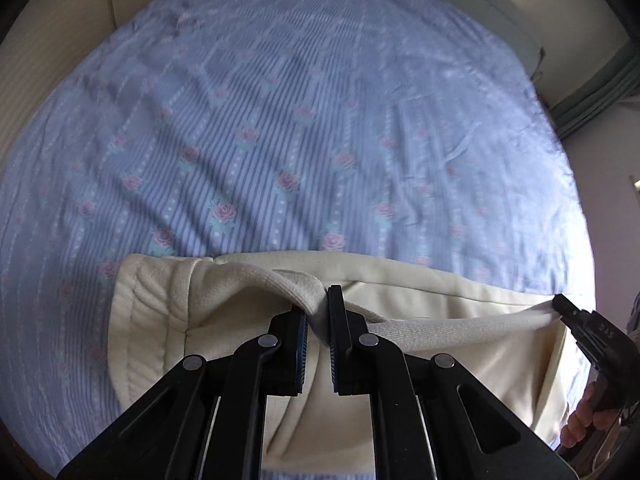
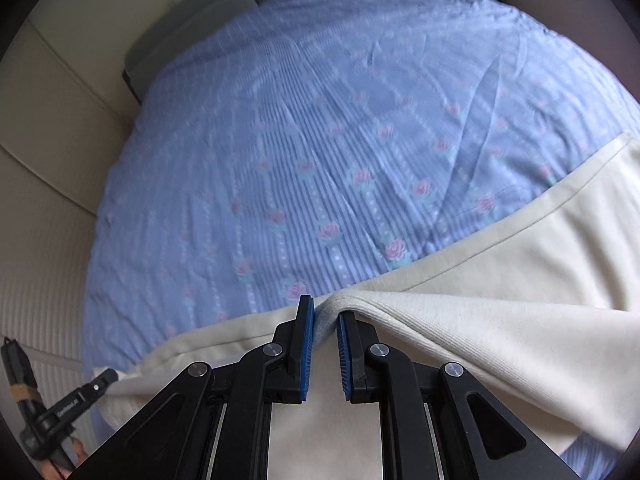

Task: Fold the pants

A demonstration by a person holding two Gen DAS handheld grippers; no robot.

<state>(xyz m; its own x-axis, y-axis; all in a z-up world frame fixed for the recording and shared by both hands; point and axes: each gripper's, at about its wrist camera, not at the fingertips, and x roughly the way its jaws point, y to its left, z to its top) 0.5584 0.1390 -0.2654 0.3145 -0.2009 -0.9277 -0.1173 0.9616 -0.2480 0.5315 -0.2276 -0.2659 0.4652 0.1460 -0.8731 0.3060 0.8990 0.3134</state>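
Cream pants [image 1: 420, 284] lie across the near part of a bed, their ribbed edge lifted and stretched between both grippers. My left gripper [image 1: 318, 312] is shut on a fold of that ribbed edge, with a bunched end of the pants [image 1: 152, 312] to its left. In the right wrist view my right gripper [image 2: 326, 316] is shut on the same cream pants [image 2: 500, 288], which spread out to the right. Each gripper shows in the other's view: the right gripper [image 1: 560, 304] pinching the cloth at the right edge, the left gripper [image 2: 108, 376] at the lower left.
The bed carries a blue striped sheet with pink roses [image 1: 280, 140], wrinkled and bare beyond the pants. A cream padded headboard or wall [image 2: 48, 140] runs along one side. Grey-green pillows [image 2: 208, 8] lie at the far end. A hand [image 1: 584, 424] holds the right gripper's handle.
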